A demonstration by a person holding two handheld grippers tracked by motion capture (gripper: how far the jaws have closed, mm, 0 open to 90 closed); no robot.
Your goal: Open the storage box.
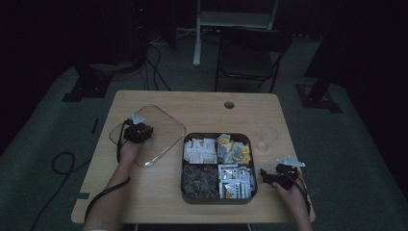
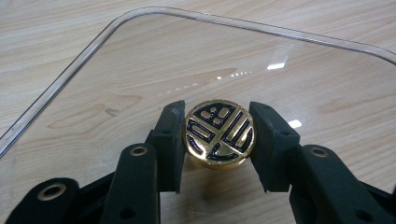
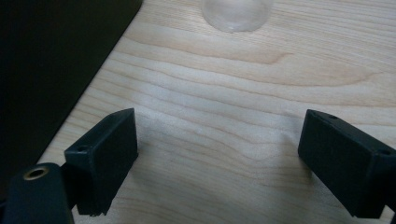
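Left tongs point(image 2: 218, 135) clamped on a round gold knob point(image 2: 219, 133) with black pattern, one jaw on each side of it. Knob sits on a clear lid point(image 2: 140, 60) lying flat on the counter point(image 1: 202, 103). Left hand point(image 1: 129, 150) and forearm reach forward from the near edge, tongs point(image 1: 138, 130) over the lid point(image 1: 166, 130), left of the dark divided tray point(image 1: 184, 166). Tray has four compartments of packets.

Right tongs point(image 3: 219, 158) wide open, holding nothing, jaws over bare wood. Right hand point(image 1: 291, 190) low at the near right corner, tongs point(image 1: 269, 177) pointing left, just right of the tray. Clear glass point(image 1: 266, 138) right of the tray's far corner.
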